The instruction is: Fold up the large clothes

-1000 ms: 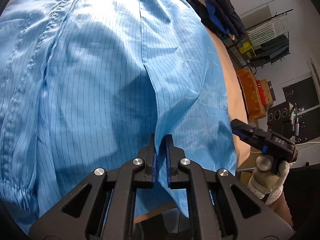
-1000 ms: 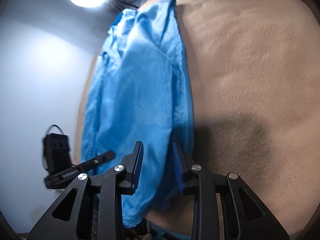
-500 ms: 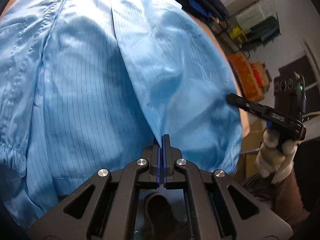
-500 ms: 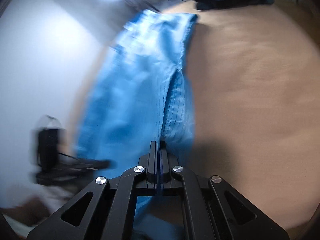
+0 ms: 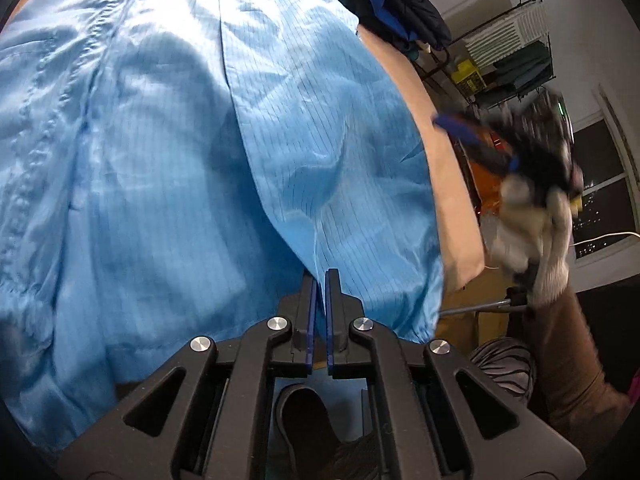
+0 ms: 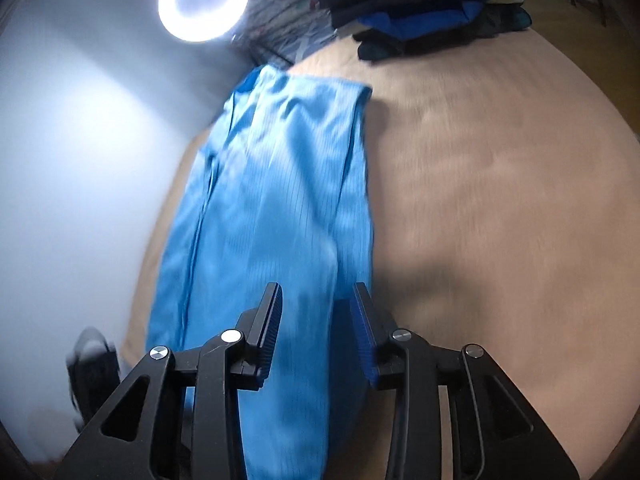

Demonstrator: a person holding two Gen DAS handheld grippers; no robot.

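A large light-blue pinstriped garment [image 5: 168, 168] lies spread on a tan padded surface [image 5: 448, 184]. My left gripper [image 5: 319, 280] is shut on a raised fold edge near the garment's near hem. In the right wrist view the same garment [image 6: 272, 208] runs as a long band down the tan surface [image 6: 500, 200]. My right gripper [image 6: 316, 308] hovers over its near end; its jaws are opening and the pads press on nothing. From the left wrist view it shows as a blur [image 5: 500, 152] in a gloved hand [image 5: 532, 240], right of the garment.
A stack of dark and blue folded clothes [image 6: 420, 0] sits at the far end of the surface. A ring light [image 6: 204, 0] glares by a white wall. Racks with bins [image 5: 512, 52] and an orange box [image 5: 480, 176] stand beyond the right edge. A shoe [image 5: 316, 432] is below my left gripper.
The left gripper closed on the fold and has kept hold. The right gripper closed at the garment's edge, then opened and lifted away. The fold has shifted left.
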